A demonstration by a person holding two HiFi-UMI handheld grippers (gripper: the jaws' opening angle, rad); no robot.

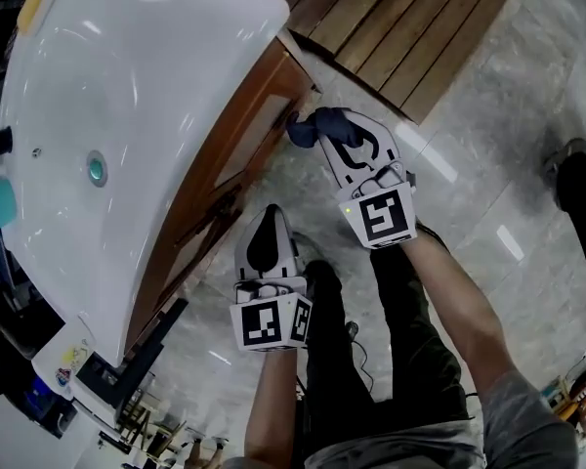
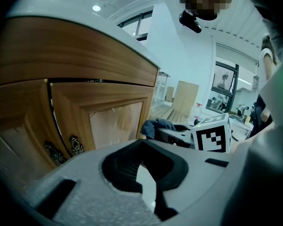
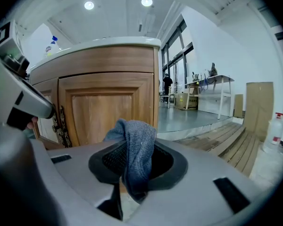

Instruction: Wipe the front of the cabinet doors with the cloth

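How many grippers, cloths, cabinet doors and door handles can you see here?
White-and-black two-jaw grippers: 2
Blue knitted cloth: 1
Brown wooden cabinet doors: 2
Dark ornate metal door handles: 2
Total: 7

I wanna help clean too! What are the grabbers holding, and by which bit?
The right gripper pinches the blue cloth by a bunched fold; the left gripper holds nothing.
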